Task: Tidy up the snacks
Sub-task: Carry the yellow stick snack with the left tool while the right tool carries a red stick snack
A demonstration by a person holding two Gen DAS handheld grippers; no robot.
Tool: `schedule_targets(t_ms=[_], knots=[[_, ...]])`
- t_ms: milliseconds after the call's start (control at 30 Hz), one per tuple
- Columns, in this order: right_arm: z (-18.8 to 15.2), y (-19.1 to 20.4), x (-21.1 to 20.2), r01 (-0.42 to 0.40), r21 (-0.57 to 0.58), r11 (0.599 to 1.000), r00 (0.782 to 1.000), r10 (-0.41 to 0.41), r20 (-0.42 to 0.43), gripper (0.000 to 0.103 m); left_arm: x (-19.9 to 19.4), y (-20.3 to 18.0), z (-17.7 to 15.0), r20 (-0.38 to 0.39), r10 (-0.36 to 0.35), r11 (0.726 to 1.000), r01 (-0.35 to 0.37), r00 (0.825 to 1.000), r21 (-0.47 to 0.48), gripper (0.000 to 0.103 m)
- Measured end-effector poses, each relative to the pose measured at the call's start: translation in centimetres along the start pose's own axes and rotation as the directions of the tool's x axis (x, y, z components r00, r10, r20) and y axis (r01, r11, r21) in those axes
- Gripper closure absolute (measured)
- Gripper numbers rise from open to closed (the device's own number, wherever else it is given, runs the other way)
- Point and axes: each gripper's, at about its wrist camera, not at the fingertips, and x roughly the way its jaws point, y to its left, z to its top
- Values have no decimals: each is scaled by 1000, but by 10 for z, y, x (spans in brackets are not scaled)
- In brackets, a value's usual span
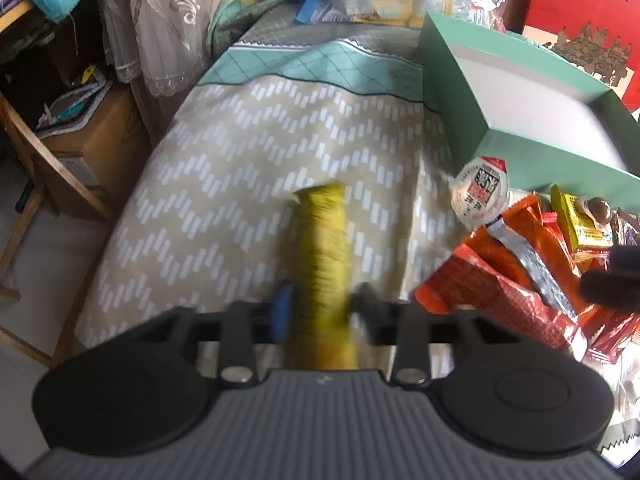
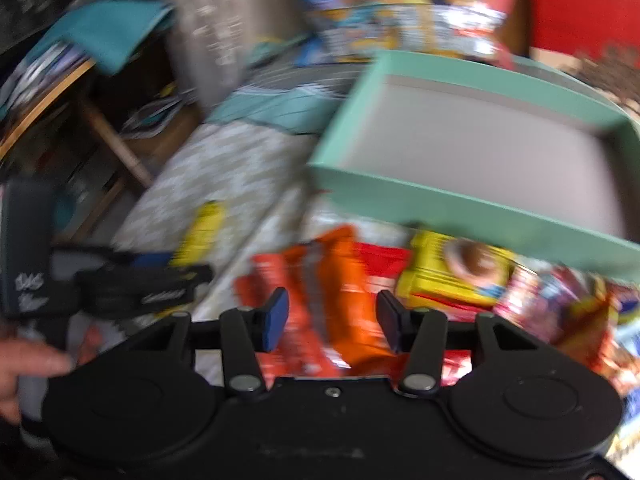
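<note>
The print on the yellow snack pack (image 1: 322, 256) is smeared by blur. The green box (image 1: 532, 160) is cut off at the right edge. The right wrist view is blurred throughout.

patterned bedspread (image 1: 248, 148) | lace curtain (image 1: 168, 20) | wooden chair (image 1: 36, 152) | red poster (image 1: 580, 0)

Yellow snack tube (image 1: 322, 264) clamped lengthwise, orange packets (image 1: 516, 264) heaped beside teal box (image 1: 456, 92)

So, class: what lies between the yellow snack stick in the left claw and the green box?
Only bare patterned bedspread, seen in the left wrist view between the yellow snack stick and green box.
</note>
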Motion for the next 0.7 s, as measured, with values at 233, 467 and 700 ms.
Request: schedule_targets(t_ms=[233, 467, 700], knots=[[-7, 47, 33, -67, -176, 982, 994, 50, -99, 52, -2, 25, -3, -15, -33, 999, 33, 999, -31, 76], [-29, 72, 61, -89, -256, 962, 985, 47, -164, 52, -1, 34, -3, -13, -60, 998, 60, 998, -23, 72], [-32, 69, 62, -44, -264, 963, 994, 15, -110, 74, 2, 20, -1, 25, -37, 999, 36, 999, 36, 81]])
